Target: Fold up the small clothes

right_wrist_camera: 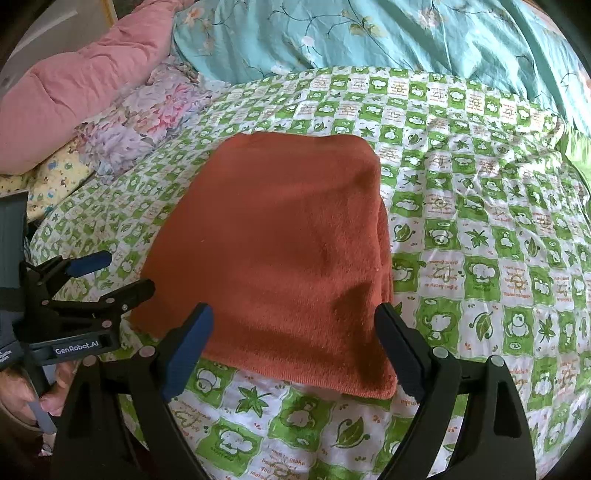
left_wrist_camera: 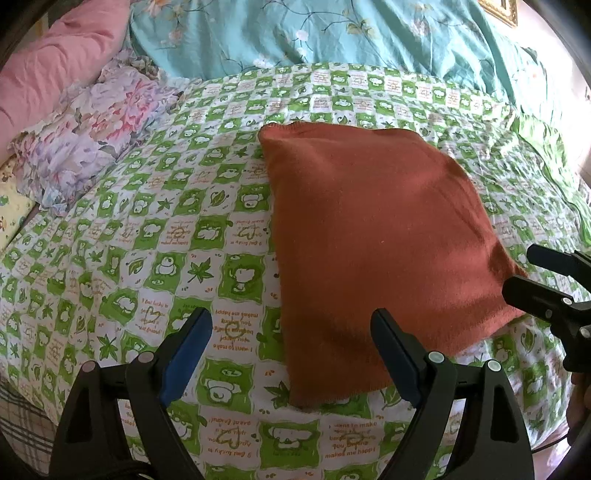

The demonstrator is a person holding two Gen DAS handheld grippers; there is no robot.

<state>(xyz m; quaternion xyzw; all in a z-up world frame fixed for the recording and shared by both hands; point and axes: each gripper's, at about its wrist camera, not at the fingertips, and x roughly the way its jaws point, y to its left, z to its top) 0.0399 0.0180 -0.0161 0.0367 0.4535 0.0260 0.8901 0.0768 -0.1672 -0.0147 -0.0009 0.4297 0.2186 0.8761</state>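
Note:
A rust-orange knit garment (left_wrist_camera: pixel 373 236) lies folded into a flat rectangle on the green-and-white patterned bedsheet (left_wrist_camera: pixel 177 236). My left gripper (left_wrist_camera: pixel 291 336) is open and empty, hovering just in front of the garment's near left corner. My right gripper (right_wrist_camera: pixel 293 332) is open and empty, over the garment (right_wrist_camera: pixel 280 251) at its near edge. The right gripper also shows in the left wrist view (left_wrist_camera: pixel 524 277) at the garment's right corner, and the left gripper shows in the right wrist view (right_wrist_camera: pixel 122 277) at its left side.
A pink quilt (left_wrist_camera: pixel 55 66) and a floral cloth (left_wrist_camera: pixel 96 136) lie at the back left. A teal floral duvet (left_wrist_camera: pixel 332 33) runs along the back. The sheet (right_wrist_camera: pixel 480 229) extends to the right of the garment.

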